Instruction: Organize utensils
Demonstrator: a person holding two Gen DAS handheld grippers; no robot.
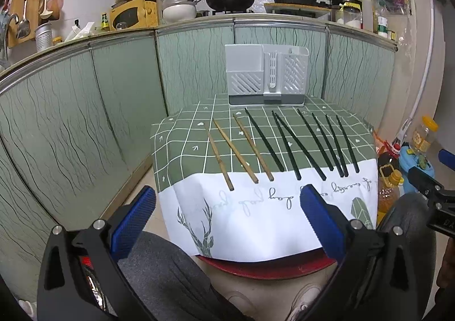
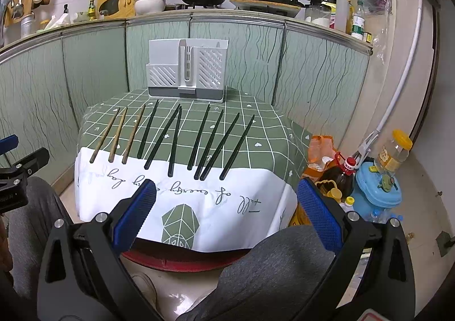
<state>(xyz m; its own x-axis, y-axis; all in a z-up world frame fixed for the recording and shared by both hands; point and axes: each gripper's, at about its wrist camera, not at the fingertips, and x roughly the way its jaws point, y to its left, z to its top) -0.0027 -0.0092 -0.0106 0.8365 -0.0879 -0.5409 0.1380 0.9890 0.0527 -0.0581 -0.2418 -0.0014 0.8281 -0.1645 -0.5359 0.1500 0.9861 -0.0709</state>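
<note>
- Chopsticks lie in a row on the small desk with the green checked cloth [image 1: 182, 147], three light brown wooden chopsticks [image 1: 235, 147] on the left and seven long black chopsticks [image 1: 314, 143] beside them.
- Nearest, the left gripper [image 1: 227, 207] and the right gripper [image 2: 226, 201] hang just before the desk, jaws spread wide and holding nothing.
- I think no stick has been picked up yet.
- To do it well, pinch one stick near its close end, lift it flat, then tip it upright.
- Two black ones cross at their far tips, so take care there.
- Farthest back stands the white plastic utensil holder with slotted sides [image 1: 266, 76]; I see nothing sticking out of it.
</note>
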